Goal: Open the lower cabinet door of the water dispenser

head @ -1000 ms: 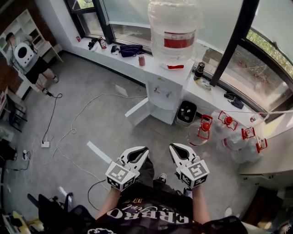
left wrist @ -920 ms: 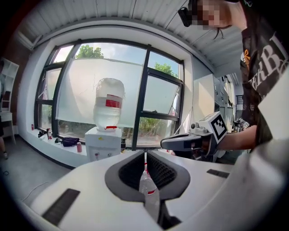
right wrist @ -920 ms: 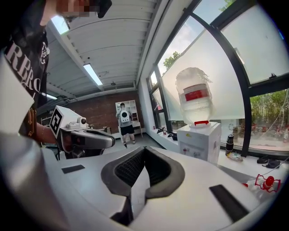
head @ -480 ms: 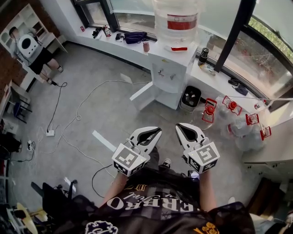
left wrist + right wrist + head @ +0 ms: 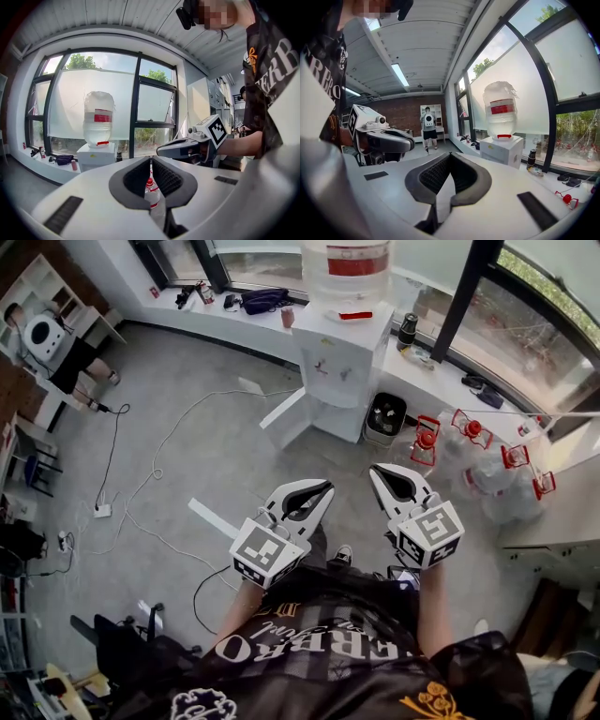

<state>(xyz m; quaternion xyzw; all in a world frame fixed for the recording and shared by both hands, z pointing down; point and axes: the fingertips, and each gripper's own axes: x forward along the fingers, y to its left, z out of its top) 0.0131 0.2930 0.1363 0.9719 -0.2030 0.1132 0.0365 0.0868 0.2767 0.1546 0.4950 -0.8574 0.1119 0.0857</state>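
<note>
The left tongs (image 5: 150,161) are pressed together with nothing in them. The right tongs (image 5: 449,157) are pressed together too and hold nothing. Both are held up side by side in front of the person. They point toward the dispenser (image 5: 342,362) but are well away from it.

The job looks done. The door (image 5: 284,416) at the bottom of the dispenser stands wide open. It is swung out over the floor, to the left of the dispenser in the head view. I think nothing is left to do, and the tongs are nowhere near the door.

The dispenser is a white box standing against the window ledge. A big clear bottle (image 5: 345,263) sits upside down on top of it. The door is a flat white panel. The space behind it is too small to see into. A black bin (image 5: 384,418) sits just beside the dispenser, on the side away from the door.
</note>
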